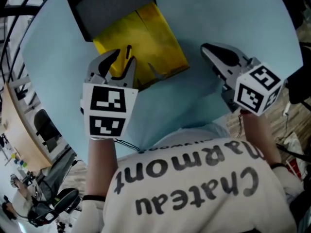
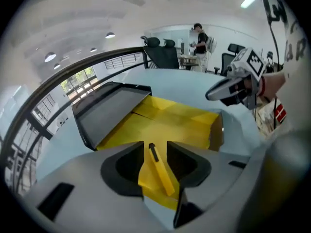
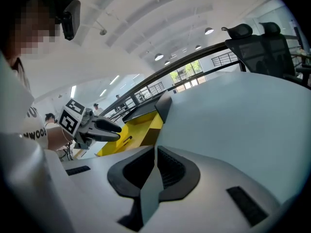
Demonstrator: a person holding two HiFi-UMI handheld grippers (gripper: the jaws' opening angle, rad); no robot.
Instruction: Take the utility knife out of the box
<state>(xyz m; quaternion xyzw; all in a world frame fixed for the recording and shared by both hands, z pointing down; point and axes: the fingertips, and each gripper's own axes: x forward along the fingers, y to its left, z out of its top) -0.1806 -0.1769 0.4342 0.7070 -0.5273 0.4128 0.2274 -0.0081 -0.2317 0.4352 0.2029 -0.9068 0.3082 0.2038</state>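
A yellow box (image 1: 158, 45) with its dark lid (image 1: 109, 4) folded back lies on the pale blue table (image 1: 228, 13). My left gripper (image 1: 122, 61) hangs over the box's near left corner, pointing down. Its jaws stand open on either side of the yellow utility knife (image 1: 129, 55), and the pads do not press on it. In the left gripper view the knife (image 2: 160, 171), black at its tip, lies slanted in the gap over the box floor (image 2: 180, 123). My right gripper (image 1: 208, 49) rests to the right of the box, shut and empty, over bare table (image 3: 155, 152).
The round table's edge curves close on the left. Office chairs (image 3: 262, 47) and a railing stand beyond the far rim. A person (image 2: 199, 38) stands far off in the room.
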